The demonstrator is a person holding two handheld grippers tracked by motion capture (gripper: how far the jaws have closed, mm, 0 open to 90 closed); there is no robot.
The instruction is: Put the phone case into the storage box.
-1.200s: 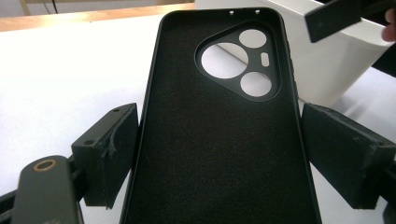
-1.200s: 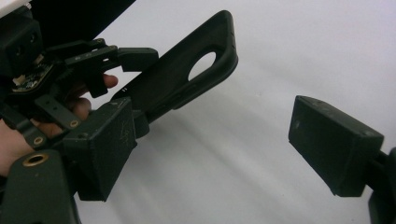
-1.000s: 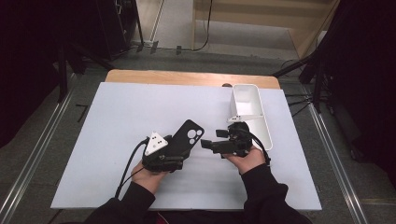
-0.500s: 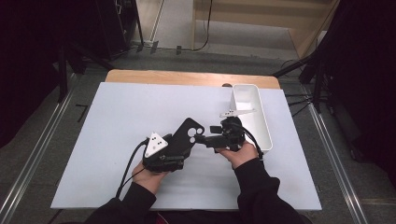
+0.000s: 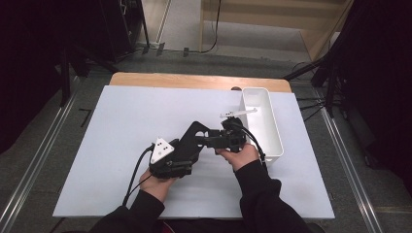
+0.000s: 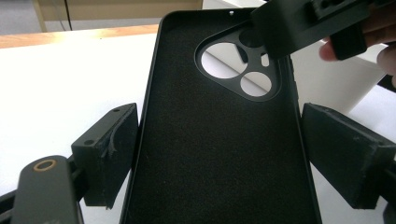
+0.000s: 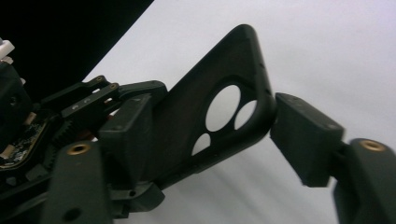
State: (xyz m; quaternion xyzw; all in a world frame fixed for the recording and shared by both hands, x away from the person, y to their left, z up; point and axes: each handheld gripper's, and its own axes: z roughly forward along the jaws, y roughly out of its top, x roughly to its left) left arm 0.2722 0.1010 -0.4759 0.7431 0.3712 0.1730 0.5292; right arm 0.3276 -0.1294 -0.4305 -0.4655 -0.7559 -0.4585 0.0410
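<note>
A black phone case (image 5: 192, 138) with round camera cut-outs is held off the white table, inner side up. My left gripper (image 5: 187, 147) is shut on its long sides; in the left gripper view both pads (image 6: 109, 154) press the case (image 6: 215, 140) edges. My right gripper (image 5: 212, 140) reaches in from the right, and its jaws, which have just been closing, straddle the camera end. In the right gripper view the case (image 7: 187, 119) lies slanted across the gap of my right gripper (image 7: 217, 135); one pad (image 7: 303, 135) sits at the rim, with no firm pinch visible.
A white rectangular bin (image 5: 275, 138) stands at the table's right side, close behind my right hand, with a thin white piece (image 5: 238, 114) resting across its near-left rim. The white tabletop (image 5: 121, 121) spreads to the left and front. A wooden edge (image 5: 194, 80) runs along the back.
My right gripper has moved left from beside the bin to the case's camera end and its jaws have narrowed around it. The left gripper and the case have stayed put.
</note>
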